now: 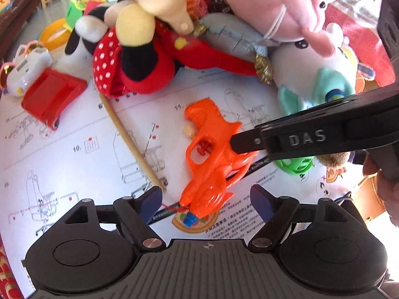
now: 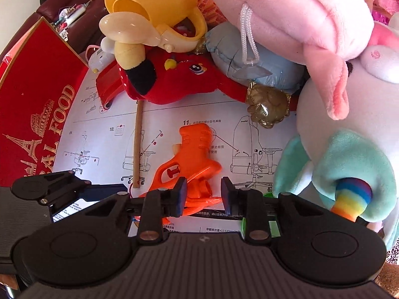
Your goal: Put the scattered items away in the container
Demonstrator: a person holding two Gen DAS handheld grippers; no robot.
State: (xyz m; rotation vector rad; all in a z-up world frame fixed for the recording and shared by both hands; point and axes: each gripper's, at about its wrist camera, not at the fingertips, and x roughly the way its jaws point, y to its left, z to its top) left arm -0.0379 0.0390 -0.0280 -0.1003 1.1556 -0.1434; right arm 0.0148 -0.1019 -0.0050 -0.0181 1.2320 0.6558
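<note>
Ok, containers first: a yellow plastic jug [image 2: 162, 2] lies tipped at the top of the toy pile, mouth towards the right wrist camera, with something red inside that I can't identify; a glossy cream plastic bulb-shaped toy [image 2: 124, 28] rests just in front of its mouth. A flat red cardboard box printed with gold "FOOD" lettering [image 2: 32, 94] sits at the left edge of the sheet; contents not visible. A small red plastic tray on wheels [image 1: 52, 94] sits near it and looks empty. Can't tell which one is the target container. Task item in reach: an orange translucent plastic water pistol [image 1: 209, 149] with a red trigger, a blue nozzle tip and a cream plug at the back. It lies flat on the white printed chair-assembly sheet [image 1: 74, 162], outside every container, just beside a thin wooden stick [image 1: 132, 142] and below the plush pile: a red polka-dot mouse plush [image 1: 129, 57], a big pink plush [image 1: 274, 0], and a white plush with mint wings [image 2: 349, 162]. Left gripper [image 1: 207, 199] is spread wide, the pistol's nozzle end between the pads, neither pad touching. Right gripper [image 2: 204, 191] is at a narrow gap over the pistol's body: its left pad is against the orange plastic, with clear space at the other pad, so no firm grip.
</note>
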